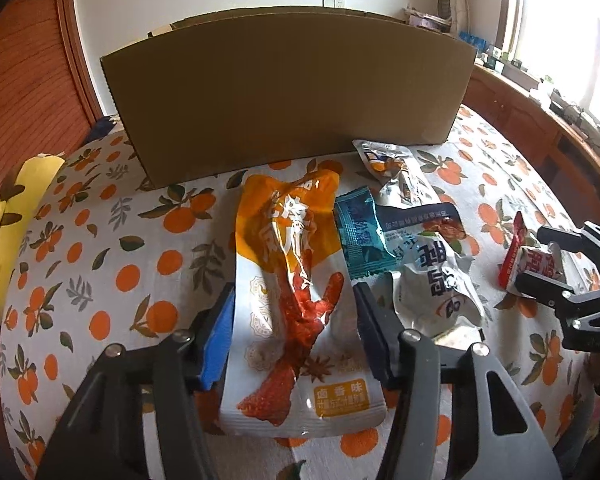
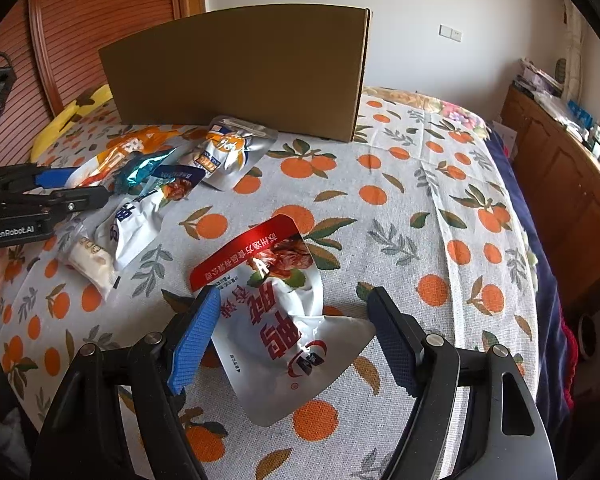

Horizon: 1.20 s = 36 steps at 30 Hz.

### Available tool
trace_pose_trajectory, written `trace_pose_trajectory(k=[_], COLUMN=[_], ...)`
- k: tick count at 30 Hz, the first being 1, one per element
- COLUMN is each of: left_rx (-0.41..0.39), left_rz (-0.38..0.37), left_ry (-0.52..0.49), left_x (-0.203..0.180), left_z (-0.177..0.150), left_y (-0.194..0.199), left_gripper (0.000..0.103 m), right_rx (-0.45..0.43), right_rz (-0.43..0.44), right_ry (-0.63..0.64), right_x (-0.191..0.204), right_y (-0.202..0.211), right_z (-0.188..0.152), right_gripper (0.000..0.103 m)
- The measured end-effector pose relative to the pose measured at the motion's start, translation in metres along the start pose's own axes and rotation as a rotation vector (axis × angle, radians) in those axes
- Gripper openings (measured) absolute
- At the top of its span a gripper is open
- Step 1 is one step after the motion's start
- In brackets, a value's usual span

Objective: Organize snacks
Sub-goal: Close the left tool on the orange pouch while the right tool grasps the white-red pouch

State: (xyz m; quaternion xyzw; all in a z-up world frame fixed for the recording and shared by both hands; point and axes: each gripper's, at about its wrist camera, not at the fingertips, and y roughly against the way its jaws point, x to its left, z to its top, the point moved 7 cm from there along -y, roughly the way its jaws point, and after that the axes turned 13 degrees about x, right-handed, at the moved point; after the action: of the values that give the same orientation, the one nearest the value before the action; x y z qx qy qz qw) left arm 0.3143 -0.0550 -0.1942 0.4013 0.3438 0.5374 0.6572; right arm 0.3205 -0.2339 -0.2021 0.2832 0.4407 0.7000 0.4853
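Snacks: five or six packets lie scattered on the orange-print tablecloth (image 2: 400,184), in front of the box, none of them in it yet as far as I can see.
Cardboard box (image 1: 284,92): stands at the far side of the cloth, its tall wall facing me; I judge it to be where the packets should go, and its inside is hidden.
Orange chicken-feet packet (image 1: 296,300): lies flat and lengthwise between the fingers of my left gripper (image 1: 296,332); the blue pad sits at its left edge and the dark one at its right, but I cannot tell whether they press yet.
Red-and-silver packet (image 2: 284,320): crumpled, lying between the fingers of my right gripper (image 2: 296,336), whose jaws stand apart with a clear gap on the right, so nothing is grasped.
Teal sachet (image 1: 356,232): wedged among the silver packets, waiting.
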Motion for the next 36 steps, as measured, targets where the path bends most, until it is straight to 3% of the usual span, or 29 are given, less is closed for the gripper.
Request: trace_pose_trajectory(k=[17, 30, 33, 36], left_rx=[-0.044, -0.125, -0.131, -0.138], left_rz=[-0.096, -0.121, -0.124, -0.131], left_ry=[0.066, 0.024, 0.008, -0.008], left_x=[0.014, 0.001, -0.004, -0.009], left_z=[-0.018, -0.019, -0.021, -0.022], left_y=[0.023, 0.057, 0.061, 0.066], left_gripper=[0.054, 0.054, 0.054, 0.054], right_rx=[-0.001, 0.004, 0.011, 0.039], right_rz=[-0.013, -0.012, -0.024, 0.046], right_ry=[-0.012, -0.006, 0.018, -0.018], right_x=[0.000, 0.000, 0.003, -0.001], right_y=[0.000, 0.000, 0.003, 0.007], right_z=[-0.001, 0.000, 0.000, -0.001], right_gripper=[0.077, 0.077, 0.067, 0.053])
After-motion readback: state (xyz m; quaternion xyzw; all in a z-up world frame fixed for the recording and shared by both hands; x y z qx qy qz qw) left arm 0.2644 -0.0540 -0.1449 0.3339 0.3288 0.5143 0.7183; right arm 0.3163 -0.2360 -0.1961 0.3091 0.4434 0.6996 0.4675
